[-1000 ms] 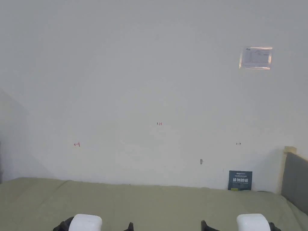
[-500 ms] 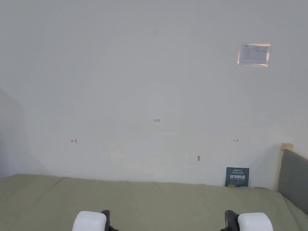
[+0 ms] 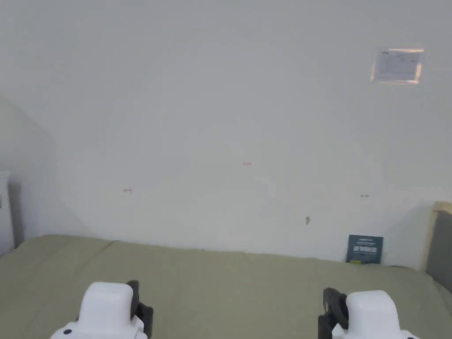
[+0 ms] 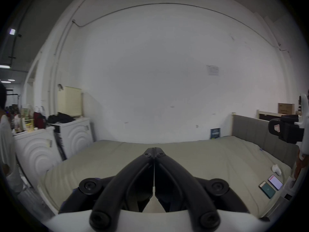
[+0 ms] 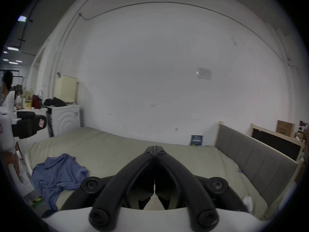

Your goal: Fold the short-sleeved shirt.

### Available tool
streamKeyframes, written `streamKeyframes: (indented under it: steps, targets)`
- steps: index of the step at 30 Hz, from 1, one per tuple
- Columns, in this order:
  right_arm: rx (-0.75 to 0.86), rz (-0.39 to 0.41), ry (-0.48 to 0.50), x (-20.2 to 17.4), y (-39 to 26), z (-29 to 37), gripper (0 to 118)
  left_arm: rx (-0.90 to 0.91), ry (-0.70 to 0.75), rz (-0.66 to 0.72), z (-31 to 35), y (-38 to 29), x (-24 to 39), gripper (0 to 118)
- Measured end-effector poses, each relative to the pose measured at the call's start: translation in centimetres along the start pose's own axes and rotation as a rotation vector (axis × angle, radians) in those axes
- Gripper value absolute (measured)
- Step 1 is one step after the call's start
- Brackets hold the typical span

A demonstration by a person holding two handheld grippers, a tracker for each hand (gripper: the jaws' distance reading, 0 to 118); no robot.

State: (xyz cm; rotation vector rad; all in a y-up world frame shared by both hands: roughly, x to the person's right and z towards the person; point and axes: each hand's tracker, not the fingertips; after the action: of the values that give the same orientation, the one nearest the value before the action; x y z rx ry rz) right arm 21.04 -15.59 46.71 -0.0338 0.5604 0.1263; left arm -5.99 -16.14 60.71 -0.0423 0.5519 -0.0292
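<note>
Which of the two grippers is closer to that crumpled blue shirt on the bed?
The left. The blue shirt lies at the bed's near left edge, just beneath the left gripper. The right gripper hangs over the middle of the bed, farther to the shirt's right.

Olive mattress (image 3: 229, 282) set vs white wall (image 3: 220, 110), grey headboard (image 5: 254, 153) at rt, two phones (image 4: 270, 186) laid near edge, washers (image 4: 50, 145) seen lt

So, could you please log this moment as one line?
stage: pre-grasp | left gripper: shut, empty | right gripper: shut, empty | blue shirt: crumpled, untouched, on bed
</note>
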Motion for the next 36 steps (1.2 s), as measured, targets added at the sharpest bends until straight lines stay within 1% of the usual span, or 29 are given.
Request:
streamKeyframes:
  steps: [3,6,7,10,14,17,20,23,24,25,26,28,30,32,34,35,36]
  targets:
    - [0.028,0.008,0.133,-4.7,0.6,-1.0,0,0.007,0.121,0.003,2.8,0.3,-4.6,0]
    - [0.041,-0.018,0.299,-10.1,0.7,-1.5,0,0.008,0.273,-0.007,6.6,0.0,-9.2,0]
    - [0.040,-0.024,0.339,-11.7,0.6,-1.6,0,0.003,0.317,-0.008,7.4,-0.3,-10.3,0]
    - [0.023,-0.008,0.413,-16.0,-0.7,-1.1,0,-0.058,0.395,-0.028,9.9,-1.6,-13.4,0]
    - [-0.019,0.009,0.458,-18.1,-2.8,-1.4,0,-0.156,0.380,-0.015,9.7,-2.8,-15.2,0]
    - [-0.063,0.028,0.461,-18.5,-4.3,-2.8,0,-0.254,0.338,0.023,6.9,-3.1,-16.4,0]
    - [-0.096,0.026,0.458,-18.0,-5.6,-4.3,0,-0.513,0.255,0.092,0.3,-4.8,-18.5,0]
    - [-0.154,0.043,0.445,-17.8,-7.0,-6.3,0,-0.787,0.087,0.200,-8.0,-9.3,-21.0,0]
    - [-0.168,0.049,0.446,-17.8,-7.6,-7.2,0,-0.848,0.053,0.273,-10.5,-11.3,-21.7,0]
    - [-0.182,0.053,0.447,-17.8,-8.1,-8.0,0,-0.902,0.035,0.293,-12.6,-13.0,-22.0,0]
    - [-0.201,0.057,0.443,-17.8,-8.7,-8.7,0,-0.944,0.024,0.301,-14.8,-14.8,-22.2,0]
    - [-0.229,0.060,0.437,-17.8,-9.8,-10.3,0,-1.009,0.044,0.257,-18.0,-17.8,-21.7,0]
    - [-0.257,0.061,0.427,-17.7,-10.8,-11.9,0,-1.040,0.021,0.264,-20.9,-20.2,-21.4,10]
    - [-0.284,0.058,0.415,-17.7,-11.8,-13.3,0,-1.030,0.003,0.308,-22.5,-21.6,-20.8,27]
    - [-0.308,0.055,0.404,-17.5,-12.9,-14.4,0,-1.049,-0.001,0.312,-24.3,-23.0,-19.8,104]
    - [-0.319,0.056,0.399,-17.5,-13.4,-14.9,0,-1.046,-0.006,0.305,-24.0,-23.5,-19.3,118]
    - [-0.331,0.058,0.395,-17.5,-13.9,-15.4,0,-1.036,-0.011,0.259,-25.0,-24.5,-18.6,118]
